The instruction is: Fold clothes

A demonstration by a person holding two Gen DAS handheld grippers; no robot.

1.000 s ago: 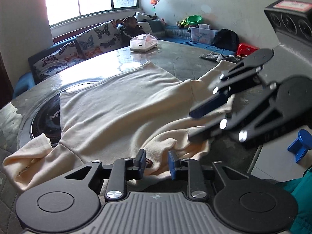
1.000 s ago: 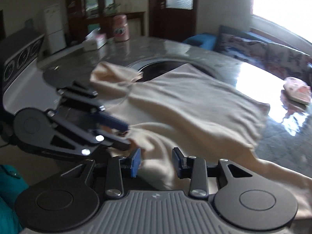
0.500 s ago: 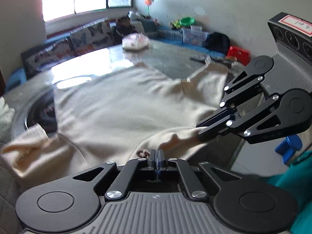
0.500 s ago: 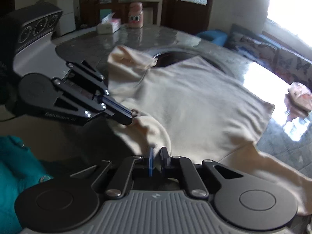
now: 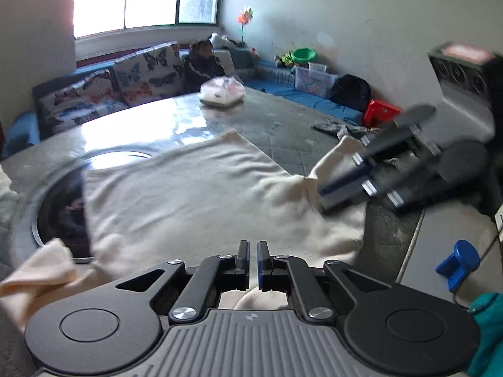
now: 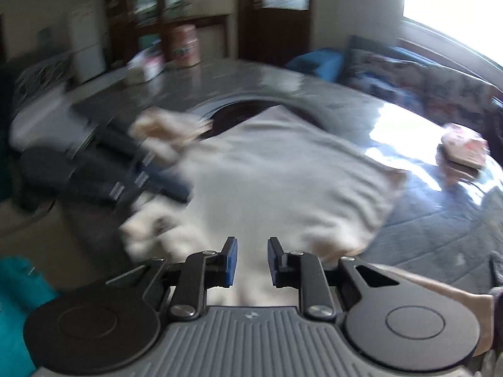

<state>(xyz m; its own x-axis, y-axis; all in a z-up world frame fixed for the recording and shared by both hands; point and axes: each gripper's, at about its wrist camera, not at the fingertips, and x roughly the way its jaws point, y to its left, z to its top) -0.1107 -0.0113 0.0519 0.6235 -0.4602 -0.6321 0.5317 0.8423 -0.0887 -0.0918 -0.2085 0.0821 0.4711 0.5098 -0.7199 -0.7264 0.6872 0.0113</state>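
**A:** While both grippers sit at the near hem, where is the garment lying?

**B:** The cream sweater is spread flat on the round bench, its far edge over the dark round opening in the bench's middle. One sleeve is bunched beside that opening and the other runs away from it, toward the bench's edge.

**A:** And the fingers?

**B:** The left gripper has its fingers drawn almost together, with only a thin slit left and cream cloth lying in and under it. That reads as a pinch on the hem. The right gripper has its fingers parted and opening. Cloth lies between them, but the blue pads do not press on it.

**A:** So what could go wrong?

**B:** One side looks held and the other loose. If the held side lifts alone, the hem would probably skew and the fold would come out crooked. The loose side may also sag off the bench on the side away from the opening, where the fabric already hangs close to the rim.

**A:** Anything else?

**B:** The sleeve bunched beside the opening could get trapped inside the fold as a lump. The right wrist view is badly blurred, so I can't judge how much cloth that side has.
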